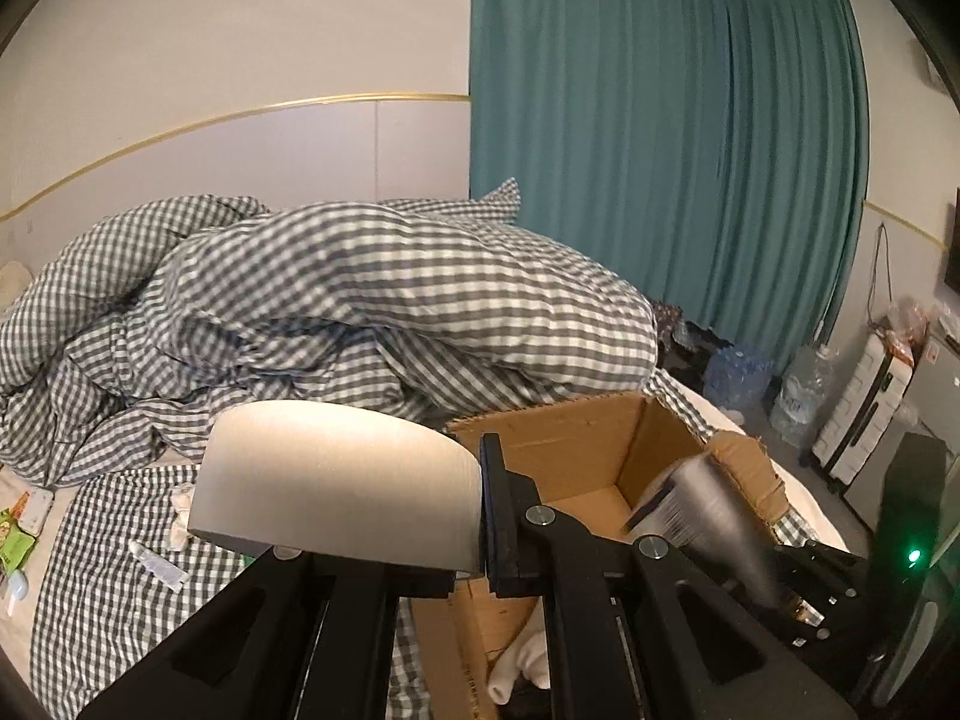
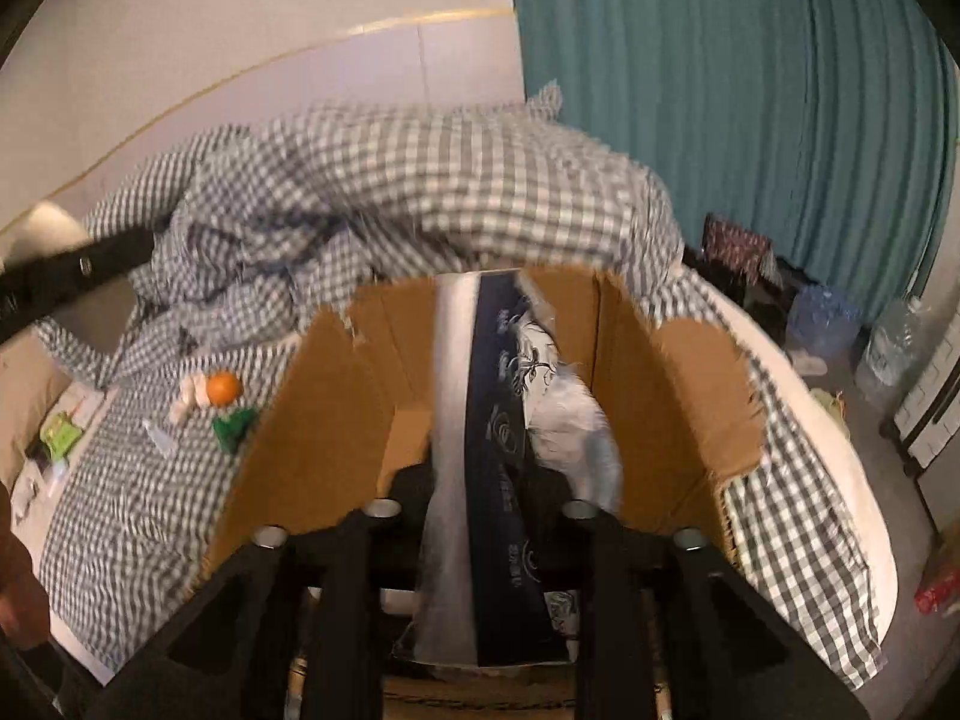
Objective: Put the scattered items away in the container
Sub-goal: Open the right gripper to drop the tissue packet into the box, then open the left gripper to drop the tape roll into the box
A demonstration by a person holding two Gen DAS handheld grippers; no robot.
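Step in hand: loading. Right gripper (image 2: pixel 480 516) pinching 1 dark flat packet (image 2: pixel 498 468) over 1 cardboard box (image 2: pixel 690 396), mid-bed. Left gripper (image 1: pixel 384 516) clamped on 1 grey block (image 1: pixel 336 480), just left of box. Next: lower packet inside, release, then the block. Left on checked sheet (image 2: pixel 150 510): 1 orange ball (image 2: pixel 223 387), 1 green item (image 2: pixel 234 426), 1 small tube (image 1: pixel 157 564); far-left bits uncountable.

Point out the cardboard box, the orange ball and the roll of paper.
box (image 2: pixel 318 396): right wrist view, inner left wall.
ball (image 2: pixel 223 387): right wrist view, its middle.
roll (image 1: pixel 342 480): left wrist view, curved side.
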